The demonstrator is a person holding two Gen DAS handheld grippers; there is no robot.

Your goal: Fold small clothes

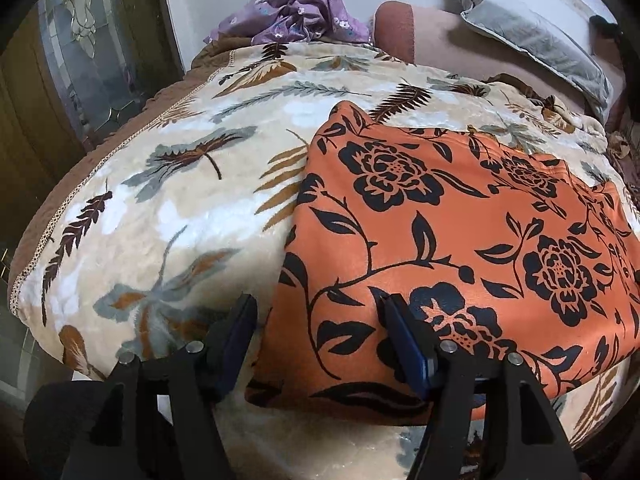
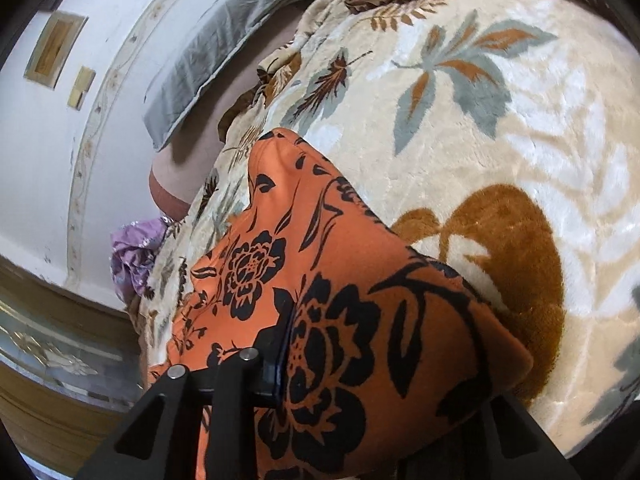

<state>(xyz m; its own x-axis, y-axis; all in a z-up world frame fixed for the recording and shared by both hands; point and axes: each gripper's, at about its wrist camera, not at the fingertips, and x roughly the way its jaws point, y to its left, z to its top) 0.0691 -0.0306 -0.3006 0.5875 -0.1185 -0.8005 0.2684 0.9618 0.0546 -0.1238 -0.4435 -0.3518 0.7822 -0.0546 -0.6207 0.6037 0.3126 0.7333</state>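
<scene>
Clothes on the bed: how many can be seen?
2. Orange garment near, between the left gripper fingers; purple garment far, by the headboard. Others may be hidden.

The left gripper (image 1: 320,320) points steeply downward over the near edge of the bed, its jaws standing well apart. The two blue-padded fingers (image 1: 408,340) straddle the near left corner of an orange flowered cloth (image 1: 460,220) without pressing on it. The right gripper (image 2: 360,340) also tilts downward. Only its left finger (image 2: 276,360) shows; the cloth drapes over the rest, so its grip cannot be made out.
</scene>
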